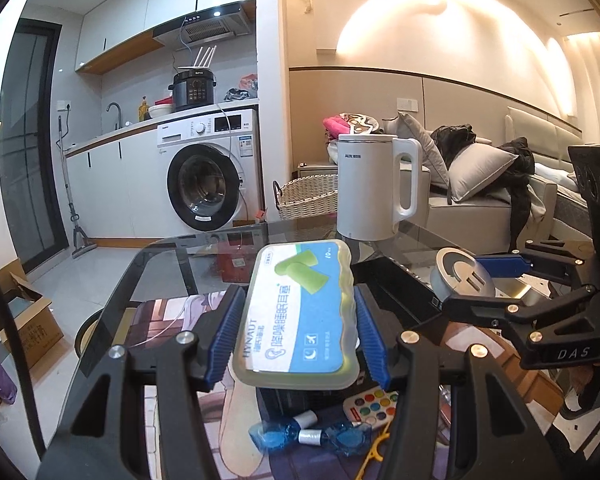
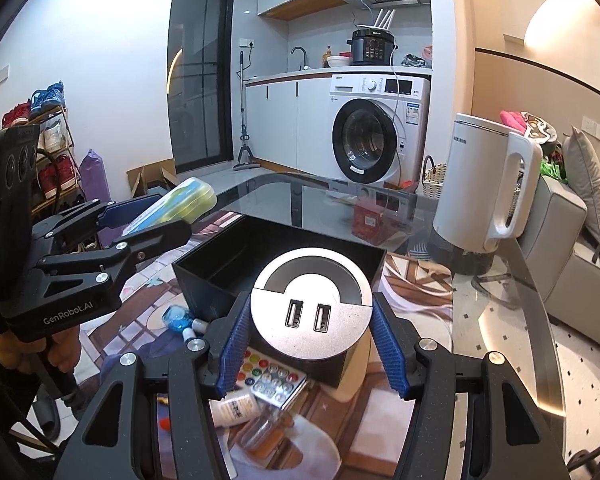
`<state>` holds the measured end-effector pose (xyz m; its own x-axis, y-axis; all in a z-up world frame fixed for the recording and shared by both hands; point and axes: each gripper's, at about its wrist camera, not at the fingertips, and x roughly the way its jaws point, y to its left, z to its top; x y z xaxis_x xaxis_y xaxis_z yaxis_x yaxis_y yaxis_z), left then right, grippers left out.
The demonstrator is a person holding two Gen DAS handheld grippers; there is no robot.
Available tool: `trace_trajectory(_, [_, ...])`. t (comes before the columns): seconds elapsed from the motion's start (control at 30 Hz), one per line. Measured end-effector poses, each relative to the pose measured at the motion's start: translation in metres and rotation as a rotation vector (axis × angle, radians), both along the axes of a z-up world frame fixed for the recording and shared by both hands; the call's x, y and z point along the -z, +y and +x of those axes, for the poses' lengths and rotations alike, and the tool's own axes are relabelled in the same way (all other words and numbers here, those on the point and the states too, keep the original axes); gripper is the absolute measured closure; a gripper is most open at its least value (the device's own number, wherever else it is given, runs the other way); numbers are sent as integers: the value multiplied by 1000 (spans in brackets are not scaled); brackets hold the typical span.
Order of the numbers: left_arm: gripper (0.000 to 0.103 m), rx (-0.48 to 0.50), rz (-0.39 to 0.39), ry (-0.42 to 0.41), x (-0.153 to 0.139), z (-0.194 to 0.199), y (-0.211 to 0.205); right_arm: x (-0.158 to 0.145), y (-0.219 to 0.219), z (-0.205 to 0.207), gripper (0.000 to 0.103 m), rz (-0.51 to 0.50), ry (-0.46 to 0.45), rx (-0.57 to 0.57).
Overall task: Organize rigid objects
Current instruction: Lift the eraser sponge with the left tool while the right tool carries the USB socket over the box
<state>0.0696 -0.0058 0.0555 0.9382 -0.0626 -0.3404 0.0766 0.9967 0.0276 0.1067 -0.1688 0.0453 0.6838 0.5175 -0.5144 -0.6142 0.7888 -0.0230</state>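
My left gripper [image 1: 296,332] is shut on a clear earplug case [image 1: 300,312] with a blue and green label, held above the table; the case also shows in the right wrist view [image 2: 180,204]. My right gripper [image 2: 310,336] is shut on a round silver USB socket [image 2: 312,300], held over the near edge of an open black box [image 2: 220,256]. The socket also shows in the left wrist view [image 1: 462,276]. Blue swim goggles [image 1: 312,436], a colourful remote [image 2: 272,376] and a white bottle [image 2: 232,408] lie on the printed mat below.
A white electric kettle [image 2: 488,184] stands on the glass table [image 2: 500,320] at the far right. A wicker basket [image 1: 308,196], a washing machine [image 2: 376,132] and a sofa [image 1: 480,208] stand beyond the table.
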Motion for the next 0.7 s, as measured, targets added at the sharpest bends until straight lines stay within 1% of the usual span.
trace_trajectory(0.4, [49, -21, -24, 1, 5, 32, 7, 9, 16, 34, 45, -19, 19, -3])
trace_trajectory(0.7, [49, -29, -5, 10, 17, 48, 7, 19, 25, 60, 45, -29, 35, -7])
